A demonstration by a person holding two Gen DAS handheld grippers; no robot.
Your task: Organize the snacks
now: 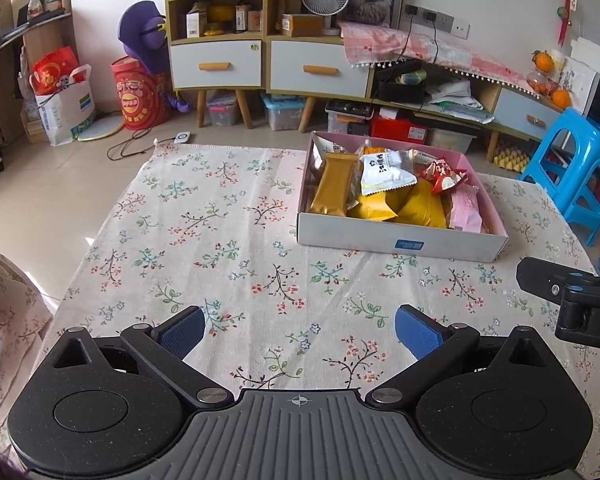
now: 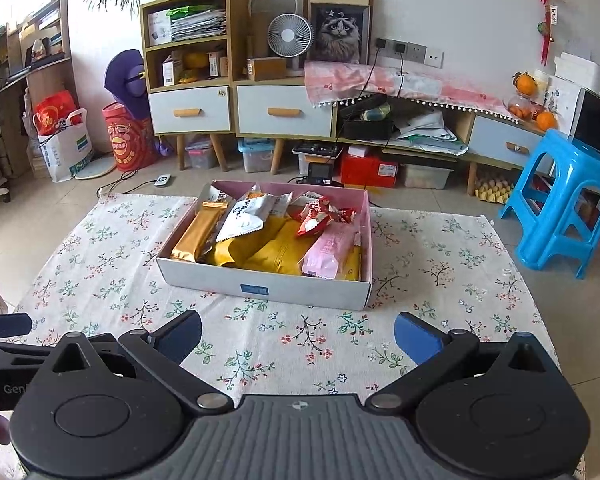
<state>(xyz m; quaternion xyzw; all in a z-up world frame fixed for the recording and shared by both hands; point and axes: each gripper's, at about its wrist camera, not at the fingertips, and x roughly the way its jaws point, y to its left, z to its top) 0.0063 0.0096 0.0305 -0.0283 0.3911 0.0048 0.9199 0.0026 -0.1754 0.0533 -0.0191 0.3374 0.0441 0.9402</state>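
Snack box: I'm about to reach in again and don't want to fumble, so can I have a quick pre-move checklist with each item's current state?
1. Left hand-held gripper open and empty: ok.
2. Right hand-held gripper open and empty: ok.
3. Snack box sits flat on the floral tablecloth, open top: ok.
4. Cloth between both grippers and the box free of obstacles: ok.
5. Snacks sorted: not ok; the gold packet, white packet, red packet and pink packet overlap in a loose pile.
6. What lies beneath the pile: cannot tell.
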